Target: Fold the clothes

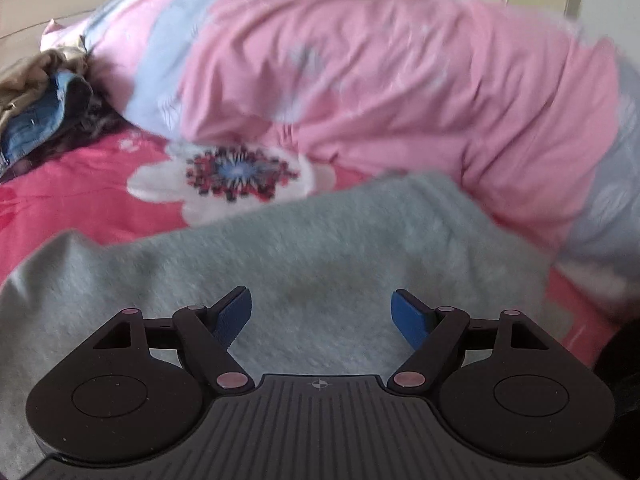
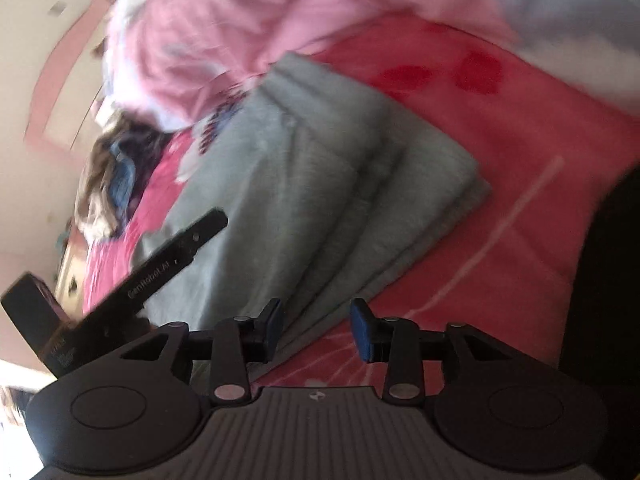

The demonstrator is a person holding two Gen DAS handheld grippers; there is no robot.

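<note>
A grey fleecy garment (image 1: 320,240) lies on the red bedspread (image 1: 80,188). In the right wrist view it is folded into several stacked layers (image 2: 340,184) with stepped edges running toward the camera. My left gripper (image 1: 320,294) hovers over the garment's flat top, jaws wide open with nothing between the blue pads (image 1: 236,314). My right gripper (image 2: 317,308) is open at the garment's near edge. The folded edge runs down beside its left pad (image 2: 274,320), and the red bedspread (image 2: 500,220) shows between the jaws. The black body of the left tool (image 2: 172,258) reaches over the garment's left side.
A bunched pink and pale blue quilt (image 1: 360,60) lies right behind the garment. A heap of other clothes, denim and beige (image 1: 40,112), sits at the far left of the bed. A dark shape (image 2: 608,280) fills the right edge of the right wrist view.
</note>
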